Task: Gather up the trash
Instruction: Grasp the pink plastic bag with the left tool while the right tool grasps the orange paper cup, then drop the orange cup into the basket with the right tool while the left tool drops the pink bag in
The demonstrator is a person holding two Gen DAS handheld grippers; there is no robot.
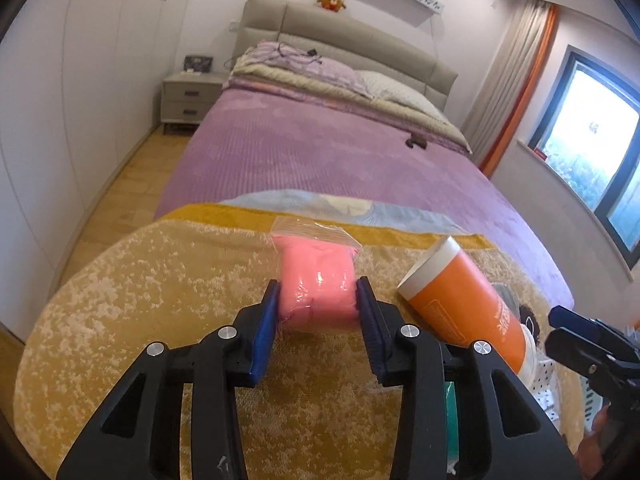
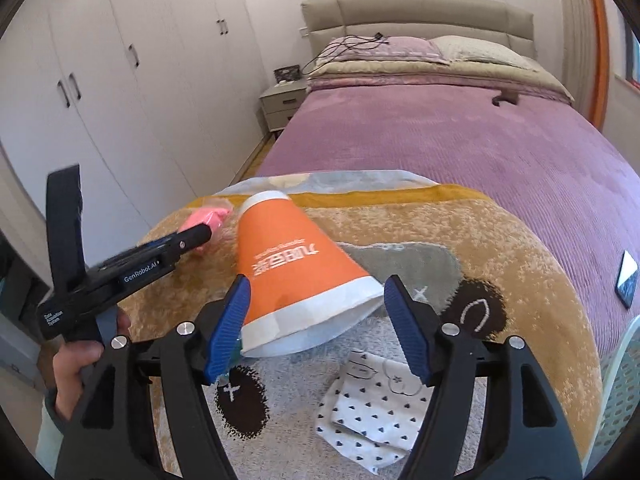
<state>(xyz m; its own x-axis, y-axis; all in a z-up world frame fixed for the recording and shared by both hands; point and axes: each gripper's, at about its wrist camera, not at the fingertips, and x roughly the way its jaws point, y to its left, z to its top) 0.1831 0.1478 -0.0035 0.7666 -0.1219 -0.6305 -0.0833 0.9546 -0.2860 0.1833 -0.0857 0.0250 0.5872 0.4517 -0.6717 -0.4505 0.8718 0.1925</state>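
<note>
A pink packet in clear plastic point(image 1: 317, 289) lies on the yellow patterned blanket point(image 1: 168, 280) at the foot of the bed. My left gripper point(image 1: 317, 300) is shut on the pink packet, its blue pads pressing both sides; it also shows in the right wrist view point(image 2: 202, 236), with the packet point(image 2: 204, 216) at its tip. An orange and white paper cup point(image 2: 296, 276) lies on its side beside the packet; it also shows in the left wrist view point(image 1: 460, 292). My right gripper point(image 2: 316, 304) is open, its fingers either side of the cup's open end.
A white patterned cloth point(image 2: 372, 404) lies on the blanket near me. A dark phone-like item point(image 2: 626, 280) sits at the right. A small brown object point(image 2: 506, 98) lies on the purple bedspread point(image 2: 460, 152). Wardrobes point(image 2: 120, 80) and a nightstand point(image 2: 282, 102) stand left.
</note>
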